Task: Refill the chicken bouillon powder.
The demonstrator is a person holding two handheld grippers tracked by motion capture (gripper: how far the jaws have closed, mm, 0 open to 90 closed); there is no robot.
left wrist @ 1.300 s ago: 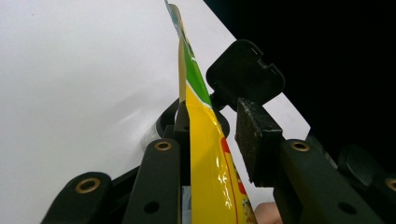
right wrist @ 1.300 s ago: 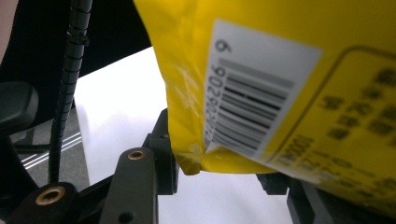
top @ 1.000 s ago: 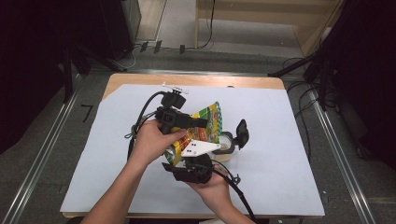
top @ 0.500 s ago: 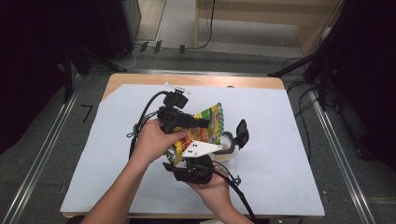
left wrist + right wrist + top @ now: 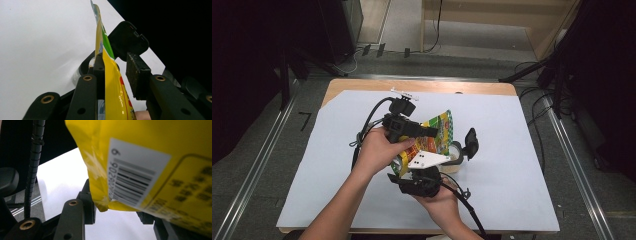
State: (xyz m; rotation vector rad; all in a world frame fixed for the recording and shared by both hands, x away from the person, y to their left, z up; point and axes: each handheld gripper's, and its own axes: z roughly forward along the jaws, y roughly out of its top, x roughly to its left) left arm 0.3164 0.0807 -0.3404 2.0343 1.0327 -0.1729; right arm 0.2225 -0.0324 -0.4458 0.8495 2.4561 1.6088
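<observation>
In the left gripper view, the left gripper (image 5: pixel 115 72) was seen with its jaws spread, the yellow snack packet (image 5: pixel 112 87) lying against one pad and clear of the other. Beyond the jaws, a clear container (image 5: pixel 83 68) with an open black flip lid (image 5: pixel 128 38) was seen on the white table cover (image 5: pixel 37 37). The right gripper (image 5: pixel 117 216) jaws were held apart beneath the packet's barcoded corner.

We see yellow pouch (image 5: pixel 112 82) edge-on between left gripper (image 5: pixel 117 75) jaws, touching one pad; black-lidded container (image 5: pixel 127 41) just behind.
</observation>
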